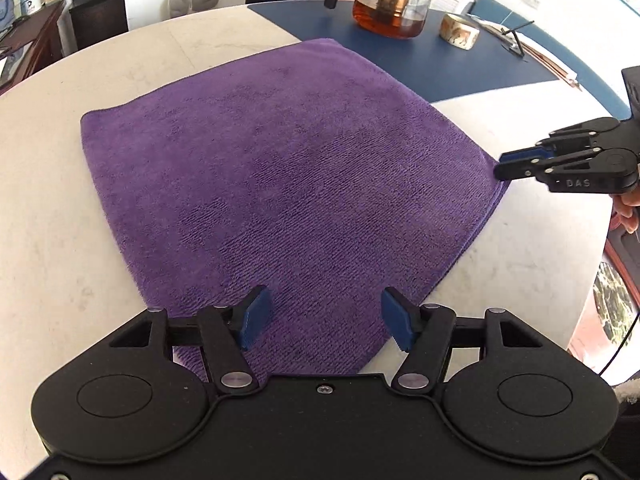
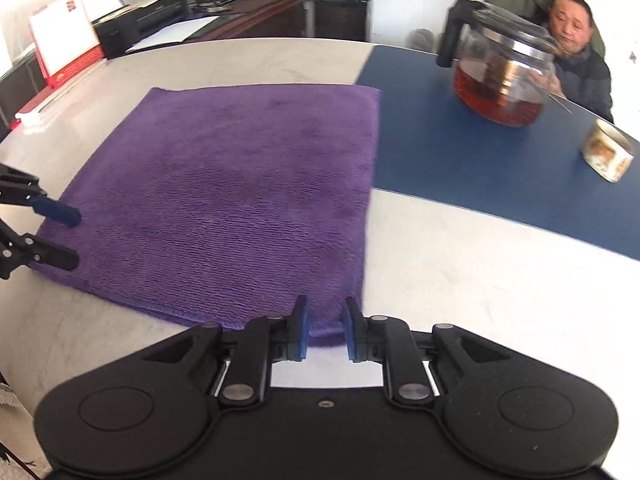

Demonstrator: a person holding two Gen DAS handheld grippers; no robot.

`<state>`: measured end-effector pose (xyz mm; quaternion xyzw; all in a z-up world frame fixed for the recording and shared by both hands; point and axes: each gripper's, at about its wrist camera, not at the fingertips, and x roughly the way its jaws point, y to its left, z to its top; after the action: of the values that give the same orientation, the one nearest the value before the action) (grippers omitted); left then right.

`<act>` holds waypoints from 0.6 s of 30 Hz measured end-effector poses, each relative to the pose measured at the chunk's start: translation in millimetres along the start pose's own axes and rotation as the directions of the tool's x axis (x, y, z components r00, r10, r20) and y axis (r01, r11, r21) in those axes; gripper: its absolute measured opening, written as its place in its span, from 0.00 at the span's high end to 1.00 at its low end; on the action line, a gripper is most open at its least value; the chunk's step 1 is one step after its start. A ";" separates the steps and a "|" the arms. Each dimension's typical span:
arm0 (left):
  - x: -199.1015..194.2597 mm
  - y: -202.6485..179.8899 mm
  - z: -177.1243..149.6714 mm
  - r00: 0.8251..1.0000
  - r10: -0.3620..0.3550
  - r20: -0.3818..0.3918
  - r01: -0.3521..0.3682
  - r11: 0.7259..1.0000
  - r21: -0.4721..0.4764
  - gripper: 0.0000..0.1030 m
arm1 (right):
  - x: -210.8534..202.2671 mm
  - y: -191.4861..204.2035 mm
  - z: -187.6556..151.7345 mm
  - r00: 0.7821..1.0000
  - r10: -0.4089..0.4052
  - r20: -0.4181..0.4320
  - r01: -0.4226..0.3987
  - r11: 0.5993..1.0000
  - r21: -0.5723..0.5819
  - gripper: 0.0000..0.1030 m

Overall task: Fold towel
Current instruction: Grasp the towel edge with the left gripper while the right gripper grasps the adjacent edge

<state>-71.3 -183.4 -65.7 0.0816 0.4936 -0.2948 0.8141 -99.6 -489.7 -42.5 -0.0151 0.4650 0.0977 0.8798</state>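
Lying flat on the table point(image 2: 460, 248), the purple towel point(image 1: 280, 184) shows doubled edges, so perhaps one fold is done. Left claw point(image 1: 326, 318) gapes wide over a corner; right claw point(image 2: 325, 330), fingers narrowly apart, straddles another corner, nothing lifted yet.

So that's one purple towel point(image 1: 280, 184) on one table point(image 1: 48, 240), plus two grippers. One glass teapot point(image 1: 390, 6), one tape roll point(image 1: 460, 32) and one blue mat point(image 1: 440, 64) too

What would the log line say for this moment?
towel: flat on table, looks already doubled | left gripper: open over near edge | right gripper: part-open around a corner, not clamped | fold: not begun
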 end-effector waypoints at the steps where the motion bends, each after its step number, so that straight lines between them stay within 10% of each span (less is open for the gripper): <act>1: -6.1 2.8 -2.5 1.000 0.000 0.001 0.000 1.000 -0.003 0.41 | -8.3 -2.6 -2.0 1.000 -0.005 0.015 0.005 0.999 0.042 0.72; 18: -32.1 16.5 -34.5 0.993 0.049 -0.111 -0.083 0.944 -0.321 0.41 | 10.1 -15.2 -18.3 1.000 0.026 0.012 -0.028 0.963 0.270 0.57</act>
<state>-99.0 -142.5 -58.1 -0.0221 0.5731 -0.1776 0.7997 -106.2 -505.1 -62.1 0.1115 0.4703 0.0455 0.8742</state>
